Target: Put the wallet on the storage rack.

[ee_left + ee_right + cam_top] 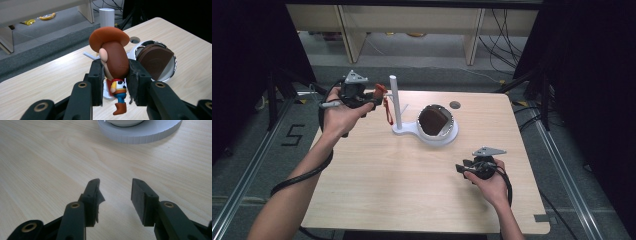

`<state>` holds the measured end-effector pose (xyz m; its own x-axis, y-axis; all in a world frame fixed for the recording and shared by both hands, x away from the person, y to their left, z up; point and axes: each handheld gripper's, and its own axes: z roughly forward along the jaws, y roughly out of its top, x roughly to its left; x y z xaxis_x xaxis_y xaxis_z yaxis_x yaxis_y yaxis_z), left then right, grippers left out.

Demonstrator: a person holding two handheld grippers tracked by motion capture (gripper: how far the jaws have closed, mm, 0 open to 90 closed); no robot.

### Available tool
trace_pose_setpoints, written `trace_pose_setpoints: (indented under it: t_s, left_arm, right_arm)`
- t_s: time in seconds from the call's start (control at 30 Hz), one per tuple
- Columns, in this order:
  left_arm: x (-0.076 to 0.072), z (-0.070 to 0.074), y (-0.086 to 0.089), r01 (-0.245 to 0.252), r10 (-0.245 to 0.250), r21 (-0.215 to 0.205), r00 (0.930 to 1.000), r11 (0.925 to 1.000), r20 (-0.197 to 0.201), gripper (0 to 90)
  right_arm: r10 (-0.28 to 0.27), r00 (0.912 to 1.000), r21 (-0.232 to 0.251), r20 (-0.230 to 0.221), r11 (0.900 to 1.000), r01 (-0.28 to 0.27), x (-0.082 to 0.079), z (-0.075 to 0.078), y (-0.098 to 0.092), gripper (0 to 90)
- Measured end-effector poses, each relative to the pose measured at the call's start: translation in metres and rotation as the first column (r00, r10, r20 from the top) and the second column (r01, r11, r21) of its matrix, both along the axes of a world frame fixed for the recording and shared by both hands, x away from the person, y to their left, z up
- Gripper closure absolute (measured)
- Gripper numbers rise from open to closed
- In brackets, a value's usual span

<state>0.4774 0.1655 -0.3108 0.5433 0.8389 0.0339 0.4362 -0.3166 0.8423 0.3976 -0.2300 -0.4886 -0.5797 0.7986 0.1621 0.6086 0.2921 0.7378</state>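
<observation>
**A:** So where are we at? Looks to me like the carry step. The left tongs (115,82) are clamped on the cowboy figure (113,60), pads pressing both sides of its big brown head, body and boots dangling free underneath. From the high view it's held up off the tabletop (412,180), at the far left corner, just beside the white post (394,102).

**B:** Yeah, and there's a red strap (388,111) hanging off it, so my guess is it's a keychain charm meant to go on that post. Or into the bowl, honestly can't tell which.

**A:** Either way the next move needs care. If it's the post, the strap loop has to be lined up over the top and lowered, and the tongs are on the head, not the strap, so it'll swing. Slow approach, I'd say.

**B:** What's the right hand doing?

**A:** Nothing much. Right tongs (115,195) are partly open with nothing between them, hovering low over bare wood at the near right side, pointing at the stand's white base (140,132).

**B:** And the bowl?

**A:** Shiny bowl (451,120) sits in the round end of that white stand. There's a dark brown disc-like thing (155,61) lying tilted inside, looks like a stitched leather pouch. Nothing else in there that I can see.
</observation>
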Motion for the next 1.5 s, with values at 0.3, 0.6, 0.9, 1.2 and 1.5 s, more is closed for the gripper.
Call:
trace_pose_setpoints:
  t_s: [0.3, 0.6, 0.9, 1.2, 1.5]
  left_arm:
    - [-0.001, -0.009, -0.005, 0.017, -0.017, 0.005, 0.9998, 0.9998, -0.013, 66.9]
    - [-0.006, -0.019, -0.005, 0.037, -0.037, 0.01, 0.9989, 0.9992, -0.028, 66.9]
    - [-0.006, -0.029, -0.007, 0.044, -0.043, 0.028, 0.9977, 0.9986, -0.052, 66.8]
    - [-0.003, -0.041, -0.012, 0.029, -0.029, 0.008, 0.9973, 0.9995, -0.067, 66.8]
    - [0.0, -0.048, -0.012, 0.028, -0.027, 0.015, 0.9963, 0.9995, -0.082, 66.7]
  right_arm:
    - [-0.001, 0.9999, -0.008, 0.012, 1.0, 0.001, 0.0, 0.0, -0.001, 59.2]
    - [-0.011, 0.9999, 0.006, -0.007, 1.0, 0.011, -0.002, 0.0, 0.0, 59.0]
    - [-0.01, 0.9999, 0.012, -0.011, 1.0, 0.01, -0.002, 0.0, 0.0, 59.1]
    - [-0.013, 0.9998, 0.015, -0.018, 1.0, 0.013, -0.002, 0.0, -0.001, 59.0]
    - [-0.014, 0.9998, 0.01, -0.011, 1.0, 0.014, -0.002, 0.0, -0.002, 58.9]
